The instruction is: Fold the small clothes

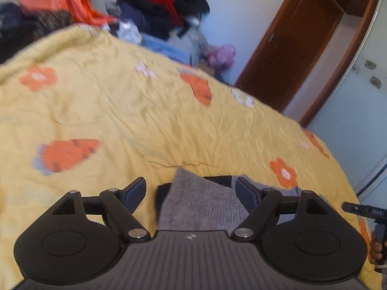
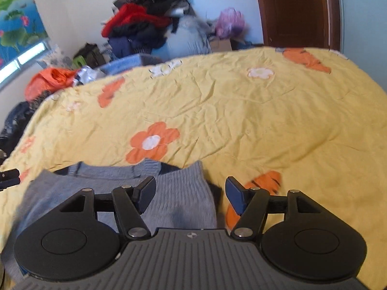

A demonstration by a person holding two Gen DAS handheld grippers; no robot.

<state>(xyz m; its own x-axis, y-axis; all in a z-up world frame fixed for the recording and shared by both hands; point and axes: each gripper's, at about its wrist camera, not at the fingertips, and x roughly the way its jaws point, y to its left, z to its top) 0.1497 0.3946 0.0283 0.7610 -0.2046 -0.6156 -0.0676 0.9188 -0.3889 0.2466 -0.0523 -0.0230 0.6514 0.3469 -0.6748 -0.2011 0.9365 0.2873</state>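
Observation:
A small grey knitted sweater (image 1: 200,203) lies on the yellow bedspread (image 1: 145,111) at its near edge. In the left wrist view my left gripper (image 1: 192,192) stands open above one folded-in end of it, nothing between its fingers. The right wrist view shows the same grey sweater (image 2: 179,193) with its neckline toward the far side and a dark lining at the collar. My right gripper (image 2: 191,194) is open over the sweater's right side, the left finger above the knit, the right finger over bare bedspread (image 2: 241,111).
A heap of red, black and orange clothes (image 2: 145,24) is piled beyond the bed's far edge by the wall. A brown wooden door (image 2: 295,9) stands at the far right. The other gripper's black handle and a hand (image 1: 377,232) show at the right edge.

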